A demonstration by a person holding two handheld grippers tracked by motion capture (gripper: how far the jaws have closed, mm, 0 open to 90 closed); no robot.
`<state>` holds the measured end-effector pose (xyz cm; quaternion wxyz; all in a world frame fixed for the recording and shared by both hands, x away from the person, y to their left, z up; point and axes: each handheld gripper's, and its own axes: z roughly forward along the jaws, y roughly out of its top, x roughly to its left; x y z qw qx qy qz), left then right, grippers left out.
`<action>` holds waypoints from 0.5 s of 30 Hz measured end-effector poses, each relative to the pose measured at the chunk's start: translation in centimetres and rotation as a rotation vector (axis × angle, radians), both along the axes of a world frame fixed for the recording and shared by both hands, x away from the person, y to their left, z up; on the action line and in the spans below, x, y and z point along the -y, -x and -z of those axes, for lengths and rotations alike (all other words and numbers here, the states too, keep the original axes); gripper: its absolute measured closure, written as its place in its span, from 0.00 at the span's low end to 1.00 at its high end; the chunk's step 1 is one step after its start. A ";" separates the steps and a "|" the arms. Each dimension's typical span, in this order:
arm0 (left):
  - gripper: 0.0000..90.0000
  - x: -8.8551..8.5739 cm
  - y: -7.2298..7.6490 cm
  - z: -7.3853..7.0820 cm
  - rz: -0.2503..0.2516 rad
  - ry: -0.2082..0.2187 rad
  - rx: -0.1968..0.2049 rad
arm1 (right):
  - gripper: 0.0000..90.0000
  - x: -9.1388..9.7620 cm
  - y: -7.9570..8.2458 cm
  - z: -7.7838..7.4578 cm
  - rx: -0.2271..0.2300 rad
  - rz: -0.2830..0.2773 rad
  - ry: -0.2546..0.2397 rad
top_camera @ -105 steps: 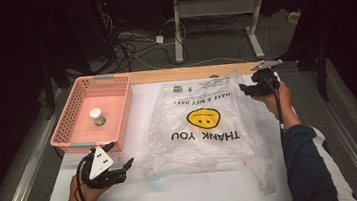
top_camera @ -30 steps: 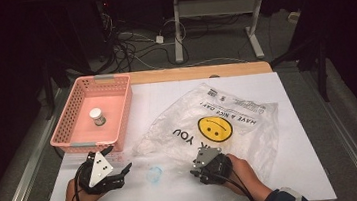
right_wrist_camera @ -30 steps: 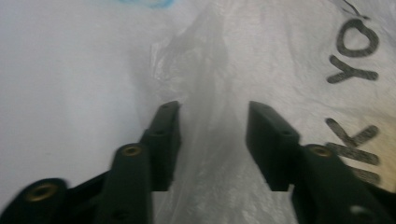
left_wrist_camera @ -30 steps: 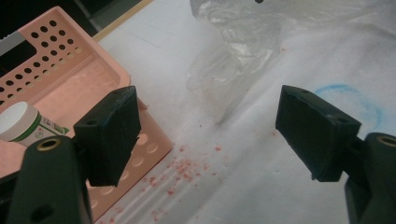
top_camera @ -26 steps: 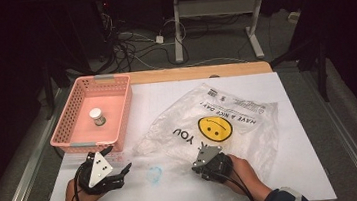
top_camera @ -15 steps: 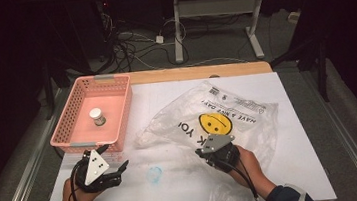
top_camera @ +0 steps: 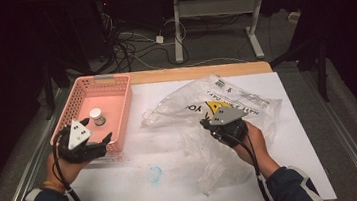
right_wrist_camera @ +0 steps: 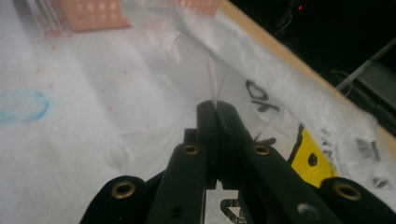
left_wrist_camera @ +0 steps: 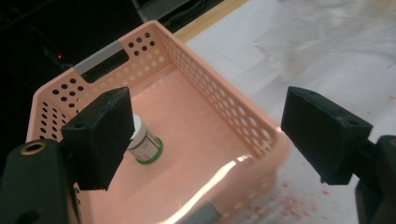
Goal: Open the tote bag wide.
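**Right gripper pinches the plastic bag; left gripper hangs wide over the basket**

Just ahead of the left gripper (top_camera: 95, 142) sits a pink basket (left_wrist_camera: 224, 105), its perforated near wall directly below the jaws. A small white jar (left_wrist_camera: 145, 142) with a green base stands on the basket floor, partly behind the gripper's left jaw in the left gripper view. The jaws have just been opening and stand wide apart with nothing between them. A blue ring mark (top_camera: 154, 174) on the white table cover (top_camera: 300, 133) lies between the two hands, nearer the person.

The right gripper (right_wrist_camera: 218, 112) has its jaws pressed together on a fold of the clear plastic bag (top_camera: 247, 108), which rises in a thin taut ridge from the fingertips. The bag is crumpled and see-through, printed with black lettering, a yellow face and a barcode label. Most of it spreads beyond and to the right of the right gripper, while a loose tail hangs toward the person beneath the right hand (top_camera: 251, 140).

The lettering is folded and cannot be read whole. The jar's label is too small to make out. In the high view the right gripper's fingertips are hard to tell apart from the film.
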<state>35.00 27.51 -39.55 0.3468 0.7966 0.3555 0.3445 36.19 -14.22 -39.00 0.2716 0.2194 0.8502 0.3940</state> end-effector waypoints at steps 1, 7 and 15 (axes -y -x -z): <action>0.19 -0.1 -0.8 -0.4 -0.002 0.002 -0.006 | 1.00 0.0 0.1 -1.3 0.034 0.004 -0.006; 0.18 0.2 -5.2 -1.5 -0.003 -0.030 -0.094 | 1.00 0.4 0.8 -4.7 0.145 0.032 -0.038; 0.18 -0.3 -9.7 -0.5 -0.071 -0.119 -0.221 | 1.00 0.6 1.4 -5.5 0.164 0.030 -0.071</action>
